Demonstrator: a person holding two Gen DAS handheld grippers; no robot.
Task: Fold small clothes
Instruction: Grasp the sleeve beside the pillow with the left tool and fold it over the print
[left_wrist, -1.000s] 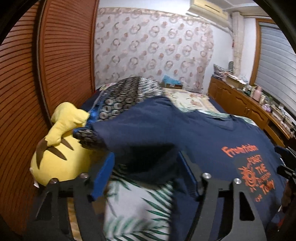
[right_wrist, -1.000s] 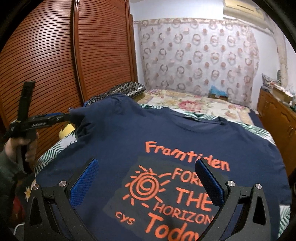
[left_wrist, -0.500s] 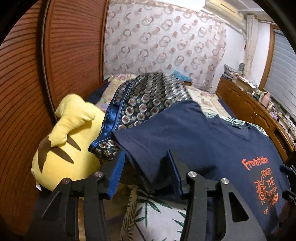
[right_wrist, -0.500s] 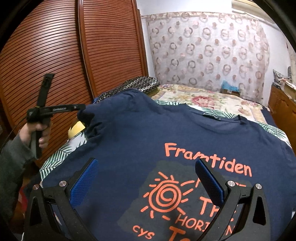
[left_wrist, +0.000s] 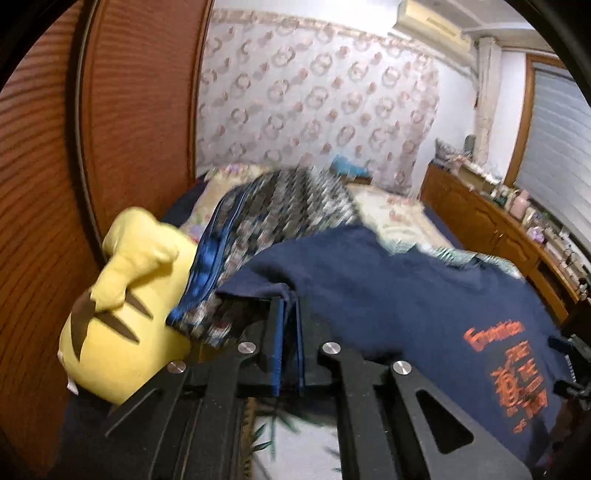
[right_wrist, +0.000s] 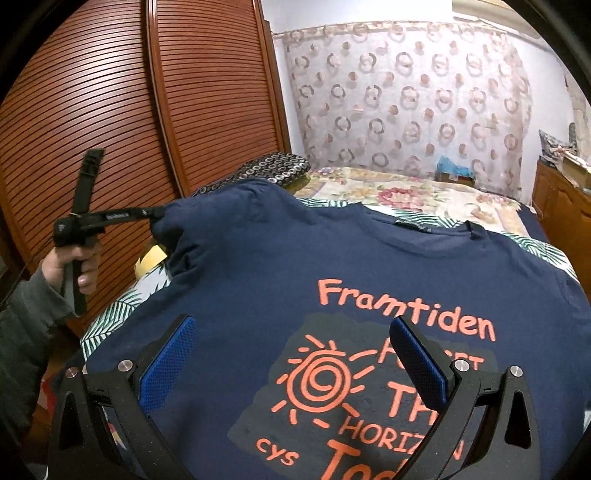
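Observation:
A navy T-shirt (right_wrist: 332, 258) with an orange "Framtiden" print lies spread face up on the bed. My left gripper (left_wrist: 290, 302) has its blue pads pressed together on the edge of the shirt's left sleeve (left_wrist: 266, 288), its jaws closing to a pinch. In the right wrist view the left gripper (right_wrist: 157, 214) holds that sleeve (right_wrist: 177, 236) bunched and lifted at the bed's left side, with a person's hand (right_wrist: 74, 266) on its handle. My right gripper (right_wrist: 291, 325) hangs open just above the printed chest, nothing between its pads.
A yellow plush toy (left_wrist: 122, 295) and a dark patterned cushion (left_wrist: 280, 206) lie beside the sleeve on the left. Louvred wooden wardrobe doors (right_wrist: 110, 110) stand close behind them. The leaf-print sheet (left_wrist: 295, 443) covers the bed. A wooden dresser (left_wrist: 498, 229) runs along the right wall.
The left jaws went from wide open around the sleeve to pinched on its edge, and the sleeve is drawn up and leftward. The right gripper has stayed open over the print.

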